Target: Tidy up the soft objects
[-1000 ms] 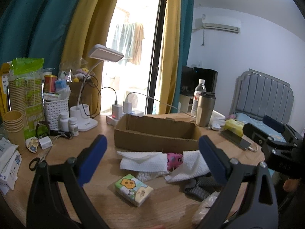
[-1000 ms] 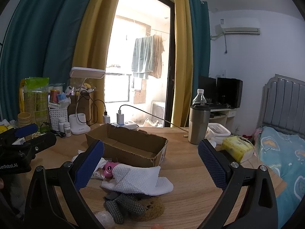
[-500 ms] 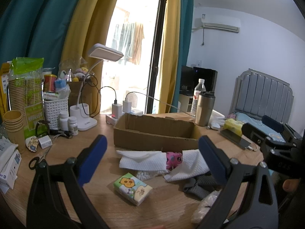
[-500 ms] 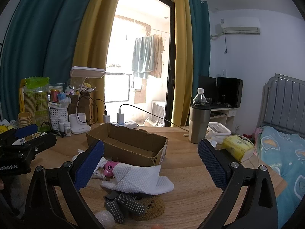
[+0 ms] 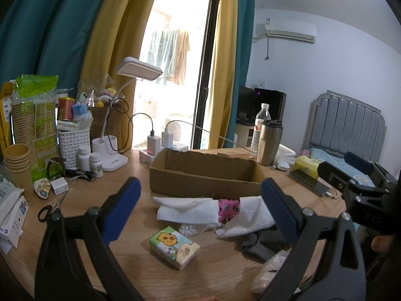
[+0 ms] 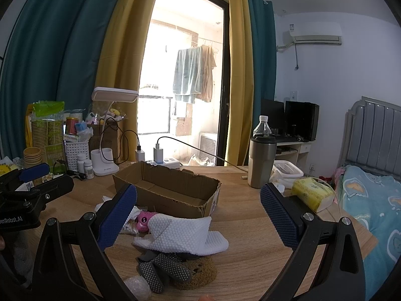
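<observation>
Both grippers' fingers spread wide, empty, pink toy [image 5: 226, 209] half-hidden under white cloths [image 5: 186, 209] (glove [image 6: 160, 269] partly covered)

- white dimpled cloth [image 6: 186, 235] between the jaws;
- pink toy [image 5: 226, 208] beside it;
- grey glove [image 6: 163, 269] with white dots, nearer;
- green-and-white tissue pack [image 5: 174, 247], cartoon-printed;
- brown cardboard box [image 5: 205, 173] beyond

The left black two-finger gripper [image 5: 199, 209] has matte black triangular arms with cut-out openings, silver screw heads at the joints, and dark blue textured pads [image 5: 122, 209] lining its jaws. The right black two-finger gripper [image 6: 198, 217] is built alike, with dimpled blue pads [image 6: 279, 217]. At 9 o'clock in the right view, white lettering marks the left gripper's black body.
</observation>
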A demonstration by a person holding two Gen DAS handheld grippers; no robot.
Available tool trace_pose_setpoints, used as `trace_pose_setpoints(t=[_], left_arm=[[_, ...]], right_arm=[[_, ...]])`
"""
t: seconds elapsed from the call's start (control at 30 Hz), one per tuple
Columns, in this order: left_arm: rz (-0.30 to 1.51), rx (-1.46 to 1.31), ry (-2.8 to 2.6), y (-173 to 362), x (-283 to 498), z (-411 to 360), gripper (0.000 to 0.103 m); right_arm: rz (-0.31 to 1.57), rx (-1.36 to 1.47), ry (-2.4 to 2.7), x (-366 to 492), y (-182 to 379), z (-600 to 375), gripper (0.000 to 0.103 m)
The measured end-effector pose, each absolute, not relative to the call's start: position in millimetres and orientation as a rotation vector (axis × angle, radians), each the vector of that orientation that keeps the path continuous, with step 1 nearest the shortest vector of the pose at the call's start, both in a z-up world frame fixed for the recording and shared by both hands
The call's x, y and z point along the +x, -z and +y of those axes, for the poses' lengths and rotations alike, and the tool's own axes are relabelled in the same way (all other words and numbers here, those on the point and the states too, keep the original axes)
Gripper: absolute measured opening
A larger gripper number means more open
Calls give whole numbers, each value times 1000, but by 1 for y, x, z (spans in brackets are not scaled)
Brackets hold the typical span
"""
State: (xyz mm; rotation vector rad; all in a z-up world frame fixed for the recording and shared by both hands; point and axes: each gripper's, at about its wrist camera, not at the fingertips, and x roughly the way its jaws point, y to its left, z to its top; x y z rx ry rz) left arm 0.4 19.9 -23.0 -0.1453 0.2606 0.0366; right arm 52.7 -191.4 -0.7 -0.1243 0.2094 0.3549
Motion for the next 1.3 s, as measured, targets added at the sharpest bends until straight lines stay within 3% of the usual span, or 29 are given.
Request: trace_pose_setpoints(t=[0.7,1.3], left_arm=[[287,-135,-15,29,2,17,98],[622,76,228,83,42,-55,98]], right_arm=[[211,-139,-335,52,7,-198,101],[334,-135,-264,77,53,-234,101]])
